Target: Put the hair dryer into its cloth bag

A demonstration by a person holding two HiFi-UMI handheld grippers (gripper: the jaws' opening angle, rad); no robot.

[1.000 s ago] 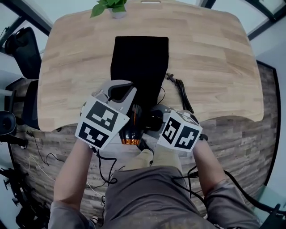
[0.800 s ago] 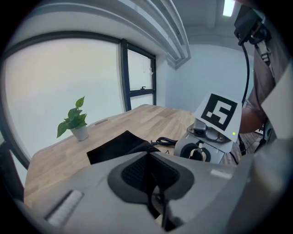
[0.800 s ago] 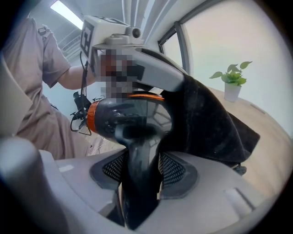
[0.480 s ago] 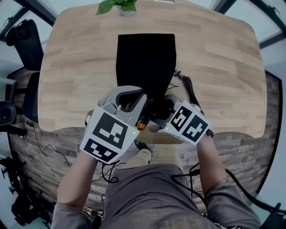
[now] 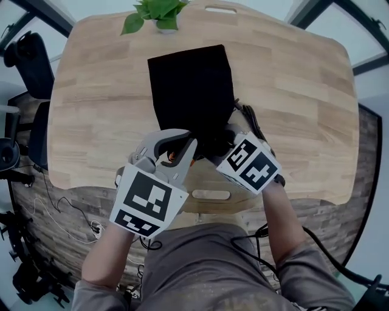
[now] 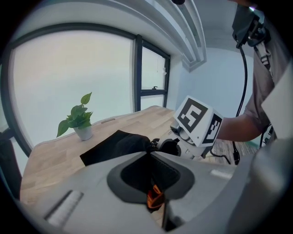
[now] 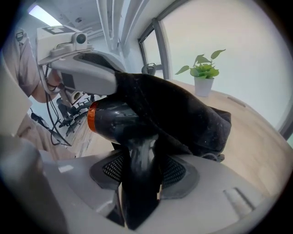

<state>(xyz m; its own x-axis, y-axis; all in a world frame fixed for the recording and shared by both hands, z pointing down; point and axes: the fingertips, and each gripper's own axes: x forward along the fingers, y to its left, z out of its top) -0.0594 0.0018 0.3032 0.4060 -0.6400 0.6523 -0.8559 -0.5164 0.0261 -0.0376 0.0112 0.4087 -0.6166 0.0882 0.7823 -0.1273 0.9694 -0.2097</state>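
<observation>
The black cloth bag lies flat on the wooden table, its mouth toward me. My left gripper is shut on the bag's near edge and lifts it, as the right gripper view shows with the left gripper pinching the cloth. My right gripper is shut on the handle of the black hair dryer. The dryer's front end is covered by the bag; its orange-ringed rear sticks out. That orange ring shows between the two grippers.
The dryer's black cord trails on the table right of the bag. A potted plant stands at the far edge. An office chair is off the table's left. Cables lie on the floor.
Both grippers have moved forward from the table's near edge toward the bag. The dryer has gone nose-first under the lifted bag edge, leaving only its orange rear showing.
</observation>
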